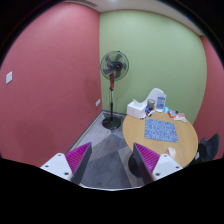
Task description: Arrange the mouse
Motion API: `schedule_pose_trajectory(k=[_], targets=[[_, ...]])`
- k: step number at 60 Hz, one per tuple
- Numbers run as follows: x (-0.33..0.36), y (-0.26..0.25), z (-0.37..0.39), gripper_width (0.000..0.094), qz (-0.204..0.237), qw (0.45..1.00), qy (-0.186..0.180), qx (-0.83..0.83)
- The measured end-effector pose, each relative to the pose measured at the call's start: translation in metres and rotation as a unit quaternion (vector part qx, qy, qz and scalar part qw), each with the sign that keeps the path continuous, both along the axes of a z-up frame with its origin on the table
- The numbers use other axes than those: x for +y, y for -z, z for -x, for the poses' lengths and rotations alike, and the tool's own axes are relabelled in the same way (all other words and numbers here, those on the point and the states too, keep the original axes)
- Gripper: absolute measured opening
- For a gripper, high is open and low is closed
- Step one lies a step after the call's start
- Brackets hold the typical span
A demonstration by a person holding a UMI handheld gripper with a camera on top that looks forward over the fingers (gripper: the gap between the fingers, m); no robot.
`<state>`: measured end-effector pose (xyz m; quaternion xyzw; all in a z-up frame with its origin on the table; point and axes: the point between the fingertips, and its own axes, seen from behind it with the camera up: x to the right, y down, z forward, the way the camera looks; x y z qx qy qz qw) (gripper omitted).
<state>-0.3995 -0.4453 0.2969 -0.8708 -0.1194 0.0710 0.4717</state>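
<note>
My gripper (112, 160) is open and empty, held high over the grey floor. Its two magenta pads stand far apart, one (78, 157) on the left and one (146, 156) on the right. Beyond the fingers a round wooden table (140, 136) carries a blue patterned mat (160, 129). I cannot make out a mouse on the table from here. Small items lie near the table's far edge, too small to name.
A black pedestal fan (114, 70) stands by the corner of the red and green walls. A white box (135, 108) and a white jug-like item (156, 99) sit at the table's far side. A dark chair (209, 148) is at the right.
</note>
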Motion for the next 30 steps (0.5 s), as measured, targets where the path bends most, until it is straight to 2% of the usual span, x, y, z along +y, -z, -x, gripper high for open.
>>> schedule_pose_trajectory(k=[10, 23, 30], targets=[[-0.003, 0.041, -0.038, 0.0846, 0.027, 0.999, 0.023, -0.009], [-0.015, 0.134, -0.147, 0.0847, 0.088, 0.993, 0.07, -0.028], [-0.003, 0.178, -0.214, 0.0847, 0.1, 0.989, 0.103, -0.037]])
